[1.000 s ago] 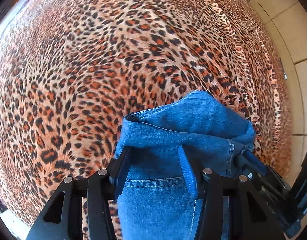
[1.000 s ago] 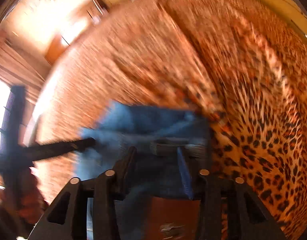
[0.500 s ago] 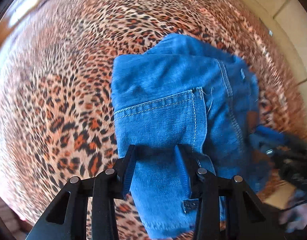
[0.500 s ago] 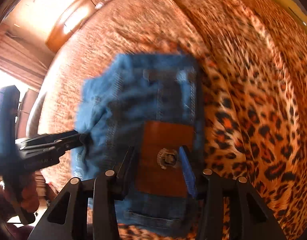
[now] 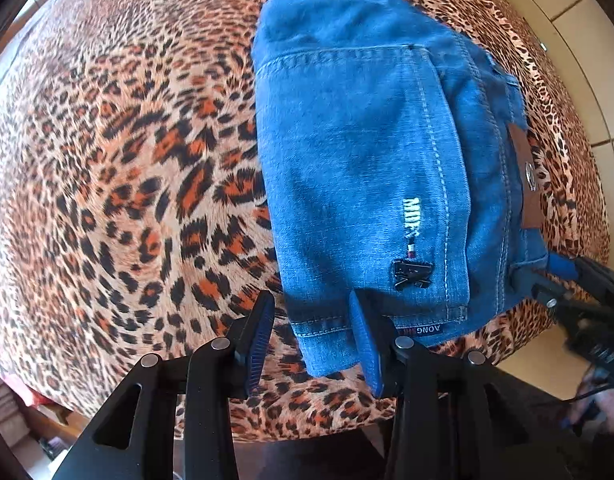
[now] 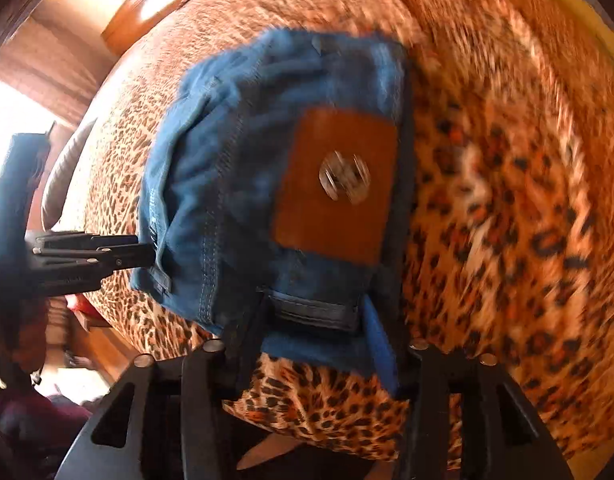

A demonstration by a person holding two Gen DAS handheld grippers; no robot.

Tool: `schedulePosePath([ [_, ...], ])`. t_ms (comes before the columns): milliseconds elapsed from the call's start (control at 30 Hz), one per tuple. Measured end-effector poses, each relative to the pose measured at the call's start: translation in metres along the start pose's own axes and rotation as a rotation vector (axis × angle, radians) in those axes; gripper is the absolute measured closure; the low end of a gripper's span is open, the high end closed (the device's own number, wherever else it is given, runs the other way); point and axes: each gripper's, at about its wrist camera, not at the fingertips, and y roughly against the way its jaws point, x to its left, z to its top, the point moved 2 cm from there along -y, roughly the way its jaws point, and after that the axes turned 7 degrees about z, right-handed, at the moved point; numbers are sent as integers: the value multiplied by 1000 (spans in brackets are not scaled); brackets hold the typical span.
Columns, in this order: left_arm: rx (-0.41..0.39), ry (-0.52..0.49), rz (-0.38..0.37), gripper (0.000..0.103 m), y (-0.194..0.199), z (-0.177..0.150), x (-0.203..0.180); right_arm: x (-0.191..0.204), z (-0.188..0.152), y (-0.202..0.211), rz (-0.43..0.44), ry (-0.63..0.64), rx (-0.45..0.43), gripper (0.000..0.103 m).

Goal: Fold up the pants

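A: Jeans (image 5: 359, 168) lie folded into a thick denim bundle on the leopard-print cover (image 5: 127, 160), just ahead of the fingers, back pocket up, brown leather patch (image 6: 335, 184) at the waistband.

B: Left gripper (image 5: 313, 340)?

A: Fingers spread, near hem corner of the bundle between them; not closed on cloth. Right gripper (image 6: 315, 340): fingers apart as well, straddling the belt-loop edge. View is blurred, so contact there is uncertain.

B: How would the bundle handle?

A: Judged heavy for cloth, soft but bulky; several layers stacked. Denim grips well, little slip. Loose layers may slide apart if only the top one is pinched.

B: Best hold?

A: Probably the stitched hem or waistband edge, taking all layers together, one gripper at each near corner.
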Motion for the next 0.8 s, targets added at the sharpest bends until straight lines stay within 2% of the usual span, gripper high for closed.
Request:
schedulePosePath([
  [100, 6, 25, -59, 66, 20, -2, 7, -8, 11, 17, 70, -70, -1, 53],
  [167, -15, 54, -75, 66, 31, 7, 20, -16, 25, 40, 123, -110, -56, 49],
  [267, -54, 129, -103, 59, 48, 33, 38, -34, 56, 62, 151, -169, -160, 31],
  [300, -57, 150, -116, 54, 47, 46, 41, -40, 70, 65, 160, -195, -182, 30],
  [367, -54, 185, -110, 54, 35, 76, 44, -45, 89, 56, 170, -221, -185, 29],
  [400, -45, 201, -111, 54, 31, 91, 43, -46, 99, 49, 162, -231, -182, 29],
  [533, -50, 264, -116, 54, 14, 116, 28, -39, 138, 26, 84, -235, -193, 30],
  [633, -93, 281, -33, 54, 4, 133, 24, -28, 156, 18, 61, -194, -236, 30],
  [700, -58, 271, 2, 55, -12, 138, 19, -28, 158, -2, -27, -134, -189, 30],
  [767, -52, 291, -8, 55, -17, 138, 18, -29, 152, -20, -124, -92, -106, 30],
  [800, -56, 301, -15, 56, -16, 137, 19, -31, 154, -30, -126, -91, -78, 30],
])
